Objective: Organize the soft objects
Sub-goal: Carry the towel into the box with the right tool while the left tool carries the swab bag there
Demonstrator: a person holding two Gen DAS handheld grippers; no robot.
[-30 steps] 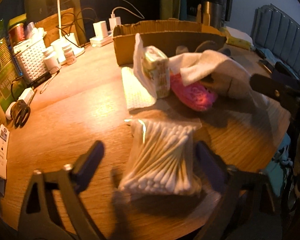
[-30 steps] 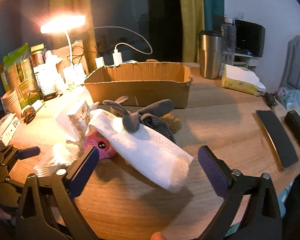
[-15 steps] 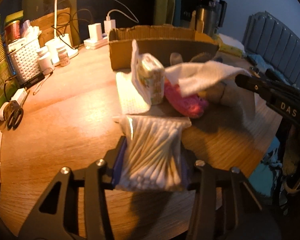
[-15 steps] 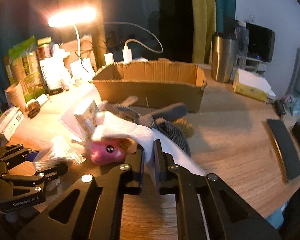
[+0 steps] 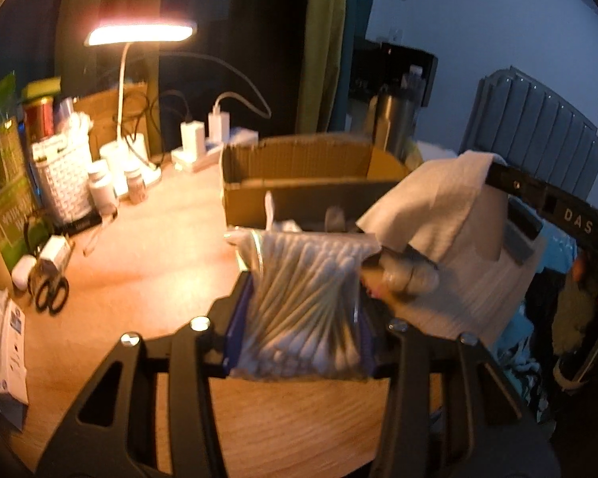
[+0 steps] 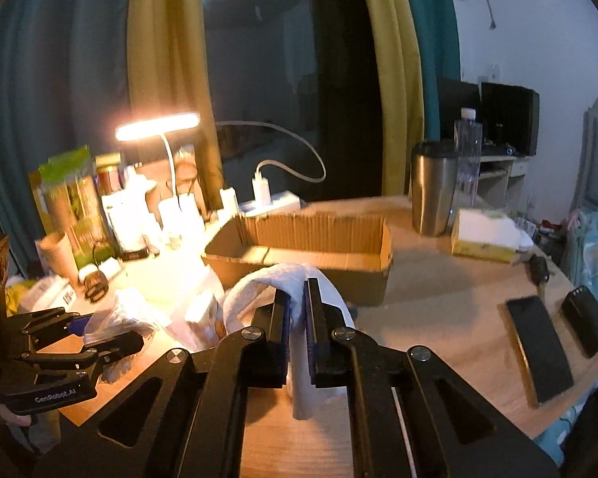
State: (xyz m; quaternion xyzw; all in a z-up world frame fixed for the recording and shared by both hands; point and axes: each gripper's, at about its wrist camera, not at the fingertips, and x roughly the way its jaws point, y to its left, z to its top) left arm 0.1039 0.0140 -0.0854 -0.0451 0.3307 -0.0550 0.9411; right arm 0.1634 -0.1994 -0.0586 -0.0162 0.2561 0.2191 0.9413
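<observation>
Gripping one soft thing apiece, both tools hang lifted above the wooden table (image 6: pixel 450 290). The left gripper (image 5: pixel 299 334) has its fingers pinched on a clear bag of cotton swabs (image 5: pixel 305 294), the swabs' long axis running away from the fingers toward the far side. The right gripper (image 6: pixel 297 326) has its fingers pressed close on a fold of white cloth (image 6: pixel 295 279), which drapes over the tips and hangs down between them.

What matters for the coming move is the open cardboard box (image 6: pixel 311 247): it lies straight ahead of both grippers, on the far side of the table, its long side facing them. From the left wrist view the cloth hangs to the right of the swab bag and seems slightly closer to the box, so I judge the right hand is better placed to drop first. A few other soft things lie blurred below the cloth.
</observation>
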